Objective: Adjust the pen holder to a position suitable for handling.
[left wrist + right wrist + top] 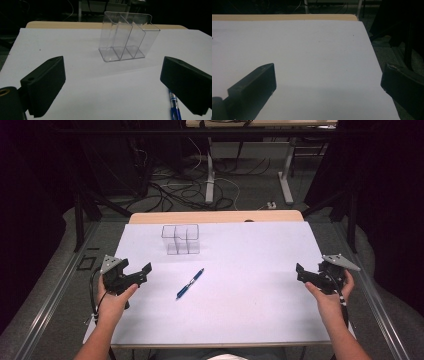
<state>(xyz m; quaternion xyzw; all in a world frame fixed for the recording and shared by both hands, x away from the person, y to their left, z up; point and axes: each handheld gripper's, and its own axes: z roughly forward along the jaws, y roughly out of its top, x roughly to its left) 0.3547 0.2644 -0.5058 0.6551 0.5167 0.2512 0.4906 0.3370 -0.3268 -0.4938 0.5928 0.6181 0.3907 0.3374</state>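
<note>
Worktop [250, 310]: a flat rectangular surface under a smooth, matte white sheet, with a pale wood edge showing along the far side.

Clear organiser [180, 239]: a rigid transparent plastic box, upright near the far middle of the worktop. In the left gripper view its [126, 37] thin glossy walls divide it into three narrow slots open at the top, with a stepped upper rim and rounded corners.

Left tongs [139, 274]: black, blocky, held in the person's left hand [112, 300] at the left side of the sheet, with a grey three-cornered plate on top. In the left gripper view the left tongs [112, 82] stand wide apart and hold nothing; the inner face of one jaw is finely ribbed.

Right tongs [303, 274]: the same build, held in the right hand [332, 297] near the right edge of the sheet. In the right gripper view the right tongs [328, 82] are spread wide and hold nothing.

Pen [190, 283]: a slim blue barrel with a dark grip, lying diagonally on the sheet near the middle, in front of the organiser and apart from it, closer to the left tongs.
</note>
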